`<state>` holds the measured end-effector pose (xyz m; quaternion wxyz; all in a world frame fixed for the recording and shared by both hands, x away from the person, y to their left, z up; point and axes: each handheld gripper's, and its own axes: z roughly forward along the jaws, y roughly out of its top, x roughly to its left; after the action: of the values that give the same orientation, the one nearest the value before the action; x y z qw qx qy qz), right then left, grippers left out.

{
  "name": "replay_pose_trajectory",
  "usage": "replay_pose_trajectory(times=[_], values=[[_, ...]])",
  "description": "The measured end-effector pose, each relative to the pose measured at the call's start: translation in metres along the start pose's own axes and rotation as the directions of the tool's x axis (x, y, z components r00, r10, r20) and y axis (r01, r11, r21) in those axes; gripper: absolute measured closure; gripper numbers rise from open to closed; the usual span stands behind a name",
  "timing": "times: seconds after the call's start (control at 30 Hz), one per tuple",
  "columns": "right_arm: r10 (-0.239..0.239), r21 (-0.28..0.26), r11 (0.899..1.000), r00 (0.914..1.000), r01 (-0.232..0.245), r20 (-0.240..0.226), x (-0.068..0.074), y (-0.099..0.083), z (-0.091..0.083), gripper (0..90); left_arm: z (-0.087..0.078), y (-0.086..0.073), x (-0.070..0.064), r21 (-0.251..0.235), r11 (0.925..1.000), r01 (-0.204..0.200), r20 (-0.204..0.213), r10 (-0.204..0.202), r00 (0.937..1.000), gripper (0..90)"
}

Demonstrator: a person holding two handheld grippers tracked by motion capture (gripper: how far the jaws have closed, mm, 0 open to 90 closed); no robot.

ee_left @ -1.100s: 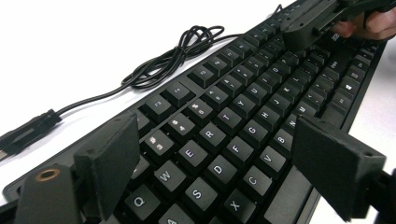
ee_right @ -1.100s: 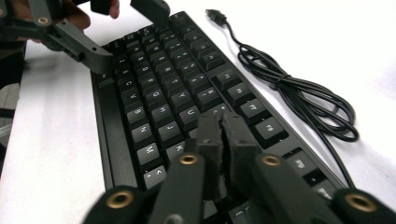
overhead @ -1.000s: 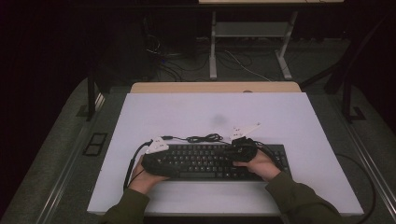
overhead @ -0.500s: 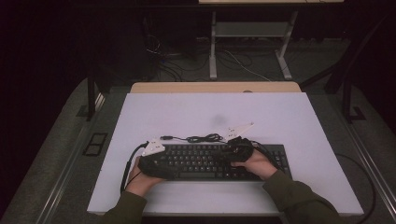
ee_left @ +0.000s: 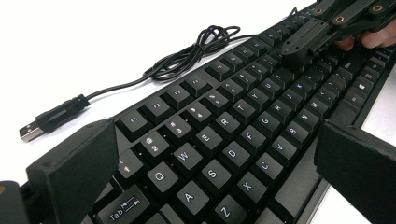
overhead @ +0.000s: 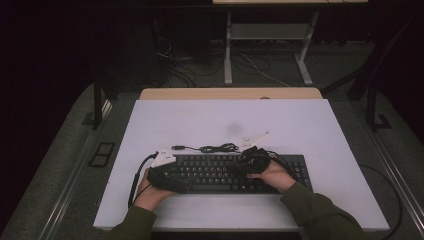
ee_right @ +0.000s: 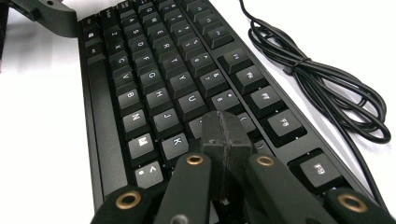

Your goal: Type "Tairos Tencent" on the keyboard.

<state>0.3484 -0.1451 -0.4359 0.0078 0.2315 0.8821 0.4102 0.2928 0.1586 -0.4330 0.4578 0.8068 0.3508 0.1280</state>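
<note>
A black keyboard (overhead: 220, 172) lies along the near part of the white table (overhead: 300, 125). Its cable (overhead: 218, 148) is coiled just behind it, ending in a USB plug (ee_left: 35, 126) that lies loose. My left gripper (overhead: 167, 176) is open over the keyboard's left end. Its jaws stand wide apart above the keys (ee_left: 217, 163), one by the far edge and one by the near edge. My right gripper (ee_right: 225, 133) is shut with nothing in it, and its tip rests on keys right of the middle. It is also seen from the left gripper view (ee_left: 306, 39).
A wooden strip (overhead: 230, 93) borders the table's far edge. Behind it a desk frame (overhead: 270, 45) and floor cables stand in the dark. Bare white table (overhead: 200, 120) lies beyond the keyboard and to both sides. The person's sleeves (overhead: 320, 215) come in at the bottom.
Both hands have shifted slightly left along the keyboard. The right gripper's tip has moved a little toward the middle keys. The keyboard and cable stay put.
</note>
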Motion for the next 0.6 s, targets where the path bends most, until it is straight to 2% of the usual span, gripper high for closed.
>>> replay_pose_trajectory(times=[0.27, 0.6], values=[[-0.006, 0.012, 1.000, 1.0000, 0.006, 0.004, 0.0002, -0.0007, 0.0015, 89.5, -0.0005, -0.0003, 0.0001, 0.001, 1.0000, -0.007, -0.003, 0.007, 1.0000, 0.0], [-0.003, -0.003, 1.000, 1.0000, 0.003, 0.000, 0.0002, -0.0003, -0.0010, 89.3, -0.0007, -0.0002, 0.0000, -0.002, 1.0000, -0.008, -0.003, 0.008, 1.0000, 0.0]])
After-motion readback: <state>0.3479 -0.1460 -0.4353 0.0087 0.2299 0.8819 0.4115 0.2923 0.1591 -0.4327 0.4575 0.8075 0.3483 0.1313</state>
